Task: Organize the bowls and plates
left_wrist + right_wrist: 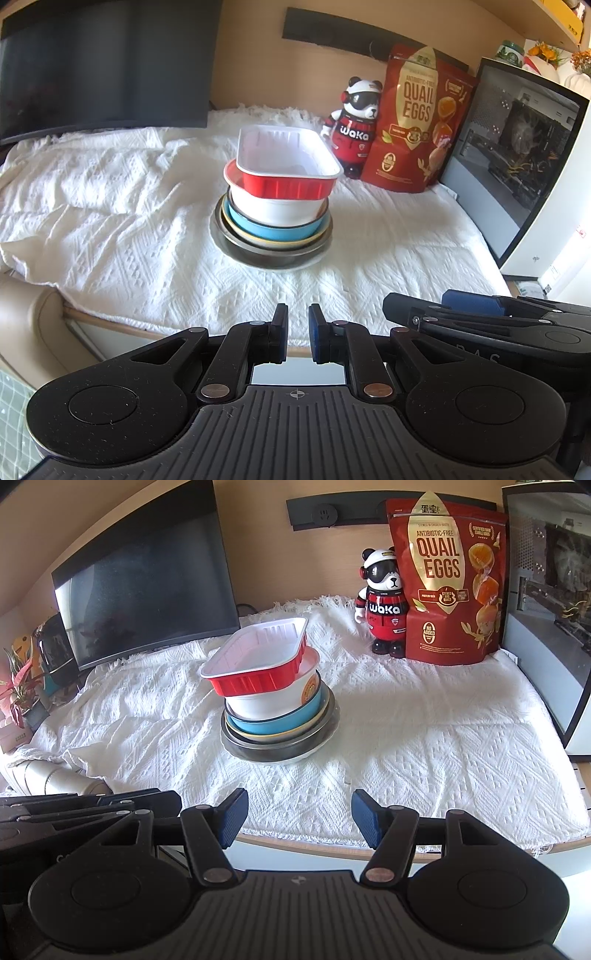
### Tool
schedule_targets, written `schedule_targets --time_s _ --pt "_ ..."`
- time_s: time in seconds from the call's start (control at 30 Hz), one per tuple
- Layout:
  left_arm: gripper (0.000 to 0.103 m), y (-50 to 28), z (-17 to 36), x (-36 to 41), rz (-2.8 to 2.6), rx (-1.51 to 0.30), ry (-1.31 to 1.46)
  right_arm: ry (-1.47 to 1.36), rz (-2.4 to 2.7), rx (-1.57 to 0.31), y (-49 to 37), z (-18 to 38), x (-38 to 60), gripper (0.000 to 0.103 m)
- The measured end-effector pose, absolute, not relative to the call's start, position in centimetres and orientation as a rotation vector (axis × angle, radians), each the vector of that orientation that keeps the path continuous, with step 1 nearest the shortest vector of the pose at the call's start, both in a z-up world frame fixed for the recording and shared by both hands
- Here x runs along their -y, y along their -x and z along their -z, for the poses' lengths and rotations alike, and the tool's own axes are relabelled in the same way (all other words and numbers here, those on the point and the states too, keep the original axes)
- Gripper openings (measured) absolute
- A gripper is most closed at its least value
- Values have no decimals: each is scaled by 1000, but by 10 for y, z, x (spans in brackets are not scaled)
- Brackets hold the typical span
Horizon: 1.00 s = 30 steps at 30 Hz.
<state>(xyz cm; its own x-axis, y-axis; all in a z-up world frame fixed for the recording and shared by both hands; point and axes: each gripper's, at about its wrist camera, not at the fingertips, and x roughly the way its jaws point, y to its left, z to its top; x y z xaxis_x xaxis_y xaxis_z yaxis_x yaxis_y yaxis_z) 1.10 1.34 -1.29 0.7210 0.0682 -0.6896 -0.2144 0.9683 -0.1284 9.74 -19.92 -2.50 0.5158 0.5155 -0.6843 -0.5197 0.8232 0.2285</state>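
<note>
A stack of dishes stands in the middle of the white cloth. On top is a red rectangular tray with a white inside [286,166] [255,661], tilted. Under it come a white bowl [275,210] [273,701], a blue bowl [277,230] [273,725], a yellow-rimmed plate and a dark metal bowl [269,254] [280,747]. My left gripper [298,334] is near the table's front edge, its jaws a narrow gap apart and empty. My right gripper [299,818] is open and empty, also at the front edge. Each gripper shows in the other's view [480,317] [92,805].
A dark monitor [147,579] stands at the back left. A panda figure [384,605] and a red quail eggs bag [448,579] stand at the back right. A computer case [546,602] lines the right side. The white cloth [424,738] covers the table.
</note>
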Motion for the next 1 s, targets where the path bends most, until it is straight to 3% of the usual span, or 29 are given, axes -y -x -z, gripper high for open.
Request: schedule_targets --time_s 1.0 --pt "14 -9 15 -12 -148 -744 203 12 -633 -826 -97 26 199 63"
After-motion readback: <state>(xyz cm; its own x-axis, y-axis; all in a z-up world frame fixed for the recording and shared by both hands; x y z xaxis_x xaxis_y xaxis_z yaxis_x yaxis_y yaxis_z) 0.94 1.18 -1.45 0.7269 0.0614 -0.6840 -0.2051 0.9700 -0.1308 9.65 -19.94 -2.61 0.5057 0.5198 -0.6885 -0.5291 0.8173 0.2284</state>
